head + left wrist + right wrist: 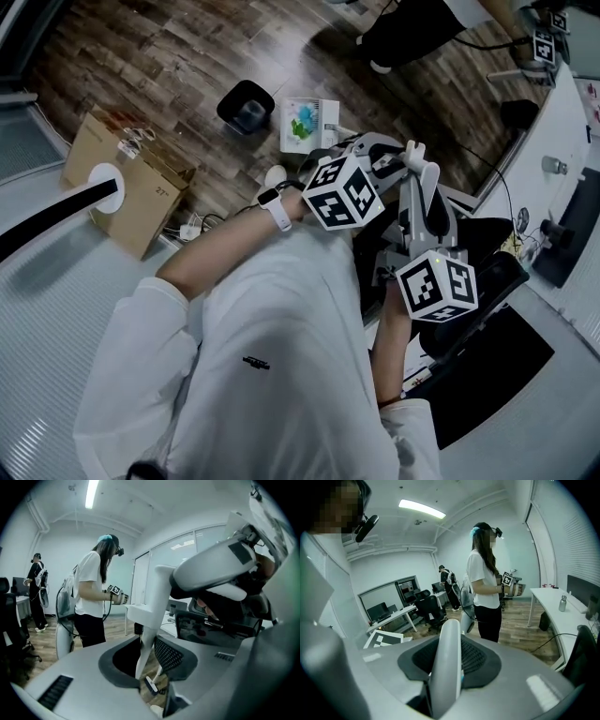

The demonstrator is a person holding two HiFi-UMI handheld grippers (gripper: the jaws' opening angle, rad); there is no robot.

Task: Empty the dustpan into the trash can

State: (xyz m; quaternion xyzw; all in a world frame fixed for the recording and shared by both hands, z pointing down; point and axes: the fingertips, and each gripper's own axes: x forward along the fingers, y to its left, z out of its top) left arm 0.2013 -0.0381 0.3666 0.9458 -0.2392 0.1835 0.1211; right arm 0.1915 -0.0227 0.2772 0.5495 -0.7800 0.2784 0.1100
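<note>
— Evidently the dustpan handle [446, 639] was clenched in the right gripper [450, 667]; was that so the load could be borne by 1 hand?

— So it was judged. The left gripper [144, 663] was seen released, its 2 jaws standing apart round the handle, probably only to steady it.

— And the long axis?

— It was held near upright before the torso, rounded end up, pan end unseen below. The trash can [246, 106] was seen well apart on the floor.

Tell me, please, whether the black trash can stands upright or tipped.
Upright: the trash can shows its open mouth and whole rim from above.
</note>
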